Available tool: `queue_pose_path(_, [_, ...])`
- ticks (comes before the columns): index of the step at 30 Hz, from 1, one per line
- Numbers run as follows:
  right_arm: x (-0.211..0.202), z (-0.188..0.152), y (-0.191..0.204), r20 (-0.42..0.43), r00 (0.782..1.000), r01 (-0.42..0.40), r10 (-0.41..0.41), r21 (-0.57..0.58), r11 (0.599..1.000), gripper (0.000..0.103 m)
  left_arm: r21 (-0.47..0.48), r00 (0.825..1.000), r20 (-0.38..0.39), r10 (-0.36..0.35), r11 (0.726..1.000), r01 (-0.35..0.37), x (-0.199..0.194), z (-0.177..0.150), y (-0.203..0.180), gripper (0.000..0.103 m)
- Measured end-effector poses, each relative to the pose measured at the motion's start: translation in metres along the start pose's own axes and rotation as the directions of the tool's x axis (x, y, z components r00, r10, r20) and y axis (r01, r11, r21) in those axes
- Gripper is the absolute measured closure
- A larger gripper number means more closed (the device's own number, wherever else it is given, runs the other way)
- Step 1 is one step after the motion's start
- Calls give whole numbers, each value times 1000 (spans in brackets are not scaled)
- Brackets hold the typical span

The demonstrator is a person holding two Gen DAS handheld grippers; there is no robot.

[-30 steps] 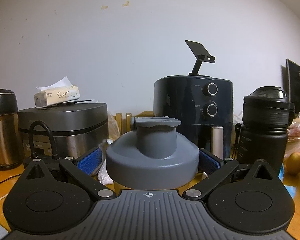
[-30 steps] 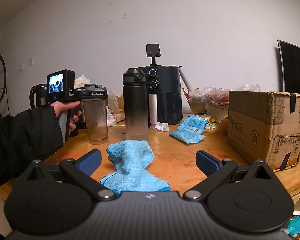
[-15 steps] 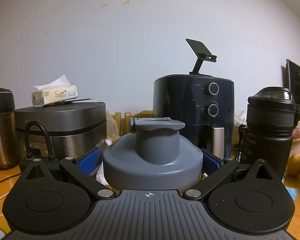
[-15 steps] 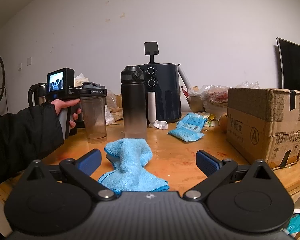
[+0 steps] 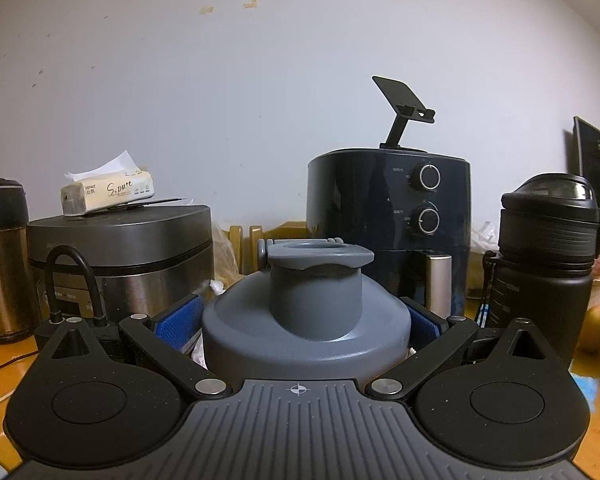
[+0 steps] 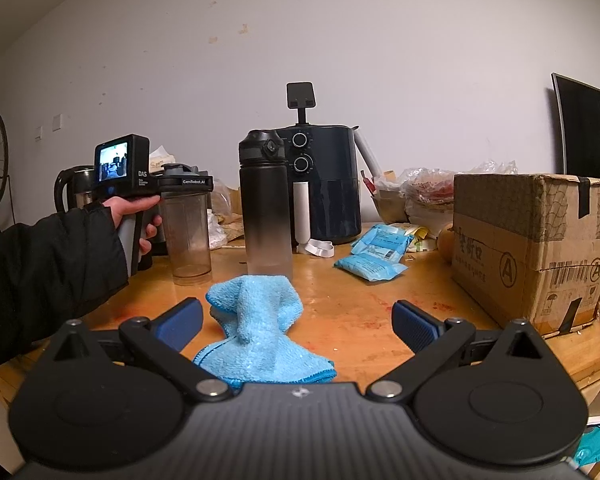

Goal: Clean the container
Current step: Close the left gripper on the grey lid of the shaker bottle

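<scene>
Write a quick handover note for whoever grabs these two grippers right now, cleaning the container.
Left gripper: shut on the shaker's grey lid, shaker upright on the table, beside the black bottle.
Right gripper: open, empty, low over the blue cloth, which lies crumpled on the table between its fingers.
Done: shaker steadied.
Left: close on the cloth, get the lid off, wipe the shaker; its clear wall looks cloudy.
</scene>
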State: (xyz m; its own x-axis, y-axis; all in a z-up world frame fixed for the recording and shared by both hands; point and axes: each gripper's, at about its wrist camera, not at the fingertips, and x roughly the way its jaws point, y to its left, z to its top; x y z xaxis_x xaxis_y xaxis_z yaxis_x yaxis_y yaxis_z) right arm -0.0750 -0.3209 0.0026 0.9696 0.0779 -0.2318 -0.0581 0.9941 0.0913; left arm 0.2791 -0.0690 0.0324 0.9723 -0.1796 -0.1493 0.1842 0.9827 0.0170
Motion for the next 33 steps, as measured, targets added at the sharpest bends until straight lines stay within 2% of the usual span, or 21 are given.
queue_pose_path(9, [0, 0, 0, 1, 1000, 1, -1, 2, 1000, 0, -4, 1000, 26, 3, 1000, -3, -4, 0, -1, 1])
queue_pose_path(10, [0, 0, 0, 1, 1000, 1, -1, 2, 1000, 0, -6, 1000, 27, 0, 1000, 0, -5, 0, -1, 2])
queue_pose_path(11, [0, 0, 0, 1, 1000, 1, -1, 2, 1000, 0, -9, 1000, 27, -11, 1000, 12, -5, 1, -1, 8])
queue_pose_path(33, [3, 0, -2, 3, 1000, 3, -3, 5, 1000, 0, -11, 999, 20, -27, 1000, 27, -6, 1, -1, 9])
